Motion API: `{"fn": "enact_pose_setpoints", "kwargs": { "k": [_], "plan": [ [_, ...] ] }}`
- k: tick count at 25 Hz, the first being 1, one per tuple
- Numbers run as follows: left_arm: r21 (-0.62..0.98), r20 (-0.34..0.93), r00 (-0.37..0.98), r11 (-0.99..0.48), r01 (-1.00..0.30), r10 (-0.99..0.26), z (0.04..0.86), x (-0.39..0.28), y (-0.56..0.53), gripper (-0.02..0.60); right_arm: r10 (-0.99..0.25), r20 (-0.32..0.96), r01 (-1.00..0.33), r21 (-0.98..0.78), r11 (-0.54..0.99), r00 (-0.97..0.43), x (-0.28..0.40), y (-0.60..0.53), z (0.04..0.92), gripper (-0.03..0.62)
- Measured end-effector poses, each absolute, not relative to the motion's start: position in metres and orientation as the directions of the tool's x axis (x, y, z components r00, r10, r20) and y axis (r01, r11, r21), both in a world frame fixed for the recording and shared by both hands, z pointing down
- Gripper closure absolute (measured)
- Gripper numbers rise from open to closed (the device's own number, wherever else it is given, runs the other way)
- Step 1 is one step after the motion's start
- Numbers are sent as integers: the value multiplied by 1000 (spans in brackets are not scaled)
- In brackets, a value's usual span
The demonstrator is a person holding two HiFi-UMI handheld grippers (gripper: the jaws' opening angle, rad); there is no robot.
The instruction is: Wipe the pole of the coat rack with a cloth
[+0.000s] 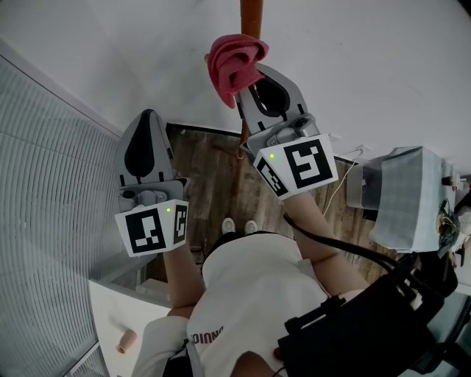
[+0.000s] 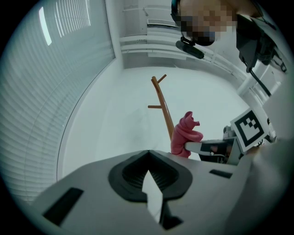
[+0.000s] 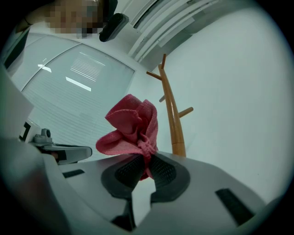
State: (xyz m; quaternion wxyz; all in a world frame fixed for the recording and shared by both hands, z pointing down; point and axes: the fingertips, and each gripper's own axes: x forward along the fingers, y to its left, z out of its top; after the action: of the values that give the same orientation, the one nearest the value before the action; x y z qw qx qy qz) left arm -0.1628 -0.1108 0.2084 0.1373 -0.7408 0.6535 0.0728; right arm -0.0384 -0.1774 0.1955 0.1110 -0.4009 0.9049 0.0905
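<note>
The coat rack's orange wooden pole (image 1: pixel 251 15) rises in front of the white wall, with short pegs near its top (image 2: pixel 158 82). A crumpled red cloth (image 1: pixel 234 60) is pinched in my right gripper (image 1: pixel 246 82), which is shut on it. The cloth (image 3: pixel 131 126) bunches out past the jaws just left of the pole (image 3: pixel 175 124); whether it touches the wood I cannot tell. My left gripper (image 1: pixel 149 115) hangs lower and to the left, away from the pole, shut with nothing between its jaws. From the left gripper (image 2: pixel 148 153) view, the cloth (image 2: pixel 184 135) overlaps the pole (image 2: pixel 166 114).
Slatted blinds (image 1: pixel 44 191) cover the window on the left. The dark wood floor (image 1: pixel 210 184) shows below, with the person's shoes on it. A white box-shaped unit (image 1: pixel 401 195) with a cable stands at the right, and a black bag (image 1: pixel 368 331) hangs at the person's side.
</note>
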Motion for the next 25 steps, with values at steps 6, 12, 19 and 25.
{"fn": "enact_pose_setpoints", "kwargs": {
  "k": [6,12,19,25],
  "plan": [
    [-105,-286,129,-102,-989,-949,210,-165,-111,569,-696,-273,-736,76,673,-664,-44,-175,196,548],
    [-107,-283,134,-107,-988,-950,211,-162,-109,568,-686,-280,-727,74,682,-672,-46,-170,196,548],
    [-104,-266,143,-119,-987,-953,216,-160,-110,568,-658,-300,-705,74,706,-690,-50,-162,192,548],
    [-104,-255,151,-128,-986,-955,222,-156,-111,568,-648,-338,-700,46,712,-682,-38,-156,189,548]
  ]
}}
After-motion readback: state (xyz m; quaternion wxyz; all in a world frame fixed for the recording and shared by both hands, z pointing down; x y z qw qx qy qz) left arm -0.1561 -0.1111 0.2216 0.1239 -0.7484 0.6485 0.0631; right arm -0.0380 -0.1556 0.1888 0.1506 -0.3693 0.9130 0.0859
